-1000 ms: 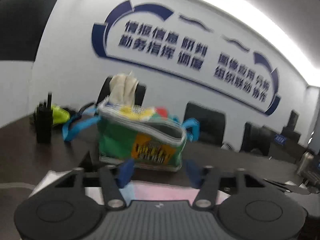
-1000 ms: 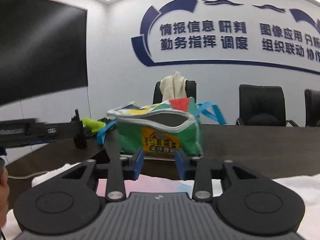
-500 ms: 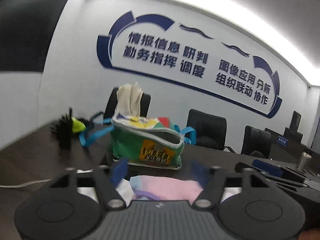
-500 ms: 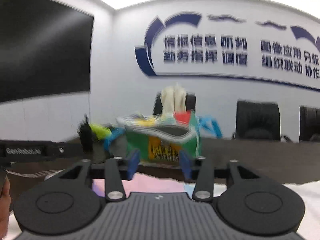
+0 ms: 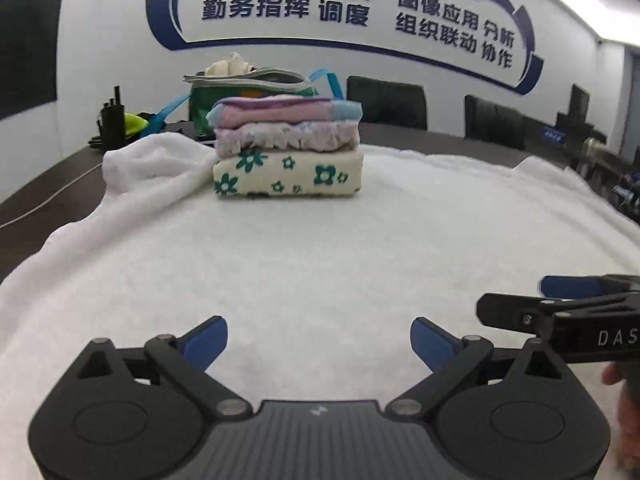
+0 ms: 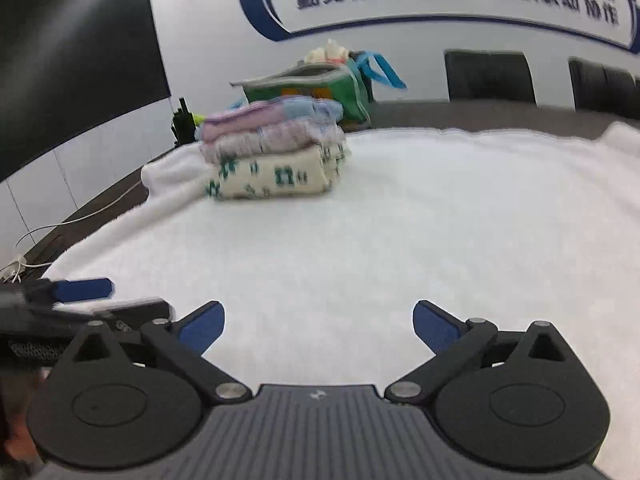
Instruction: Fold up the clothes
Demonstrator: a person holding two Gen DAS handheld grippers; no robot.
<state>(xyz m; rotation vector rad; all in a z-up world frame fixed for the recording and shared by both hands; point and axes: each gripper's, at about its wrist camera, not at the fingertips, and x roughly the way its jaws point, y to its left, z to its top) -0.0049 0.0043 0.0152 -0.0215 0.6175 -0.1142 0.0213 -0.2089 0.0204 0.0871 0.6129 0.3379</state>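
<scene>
1. Nearest, the left tool (image 5: pixel 319 344) hangs low over the white blanket (image 5: pixel 320 264) with nothing between its blue pads; its jaws are opening and already stand wide.
2. The right tool (image 6: pixel 319 326) is alongside it, likewise empty, its jaws opening to a wide gap. Each tool shows at the edge of the other's view, so the two sit close together, both well short of the stack.
3. Between the tools and the stack the blanket lies bare and fairly flat; nothing blocks the way.
4. The stack of folded clothes (image 5: pixel 287 148) sits on the far part of the blanket: a cream piece with green flowers (image 5: pixel 288 174) at the bottom, a pale ruffled piece (image 5: pixel 286 136) on it, a pink and blue piece (image 5: pixel 286 110) on top. The edges line up fairly well.
5. Judging by this, three garments are folded and piled, and no loose garment lies on the blanket. More may wait in the bag.
6. Just left of the stack the blanket is bunched into a hump (image 5: pixel 152 160).
7. Directly behind the stack stands a green bag (image 5: pixel 248 92) with blue straps, cream cloth (image 5: pixel 232 64) poking from its top.
8. Left of the bag, on the dark table (image 5: pixel 52 196), stands a black device (image 5: pixel 112 120) beside something yellow-green (image 5: pixel 134 122); black chairs (image 5: pixel 386 102) stand behind.
</scene>
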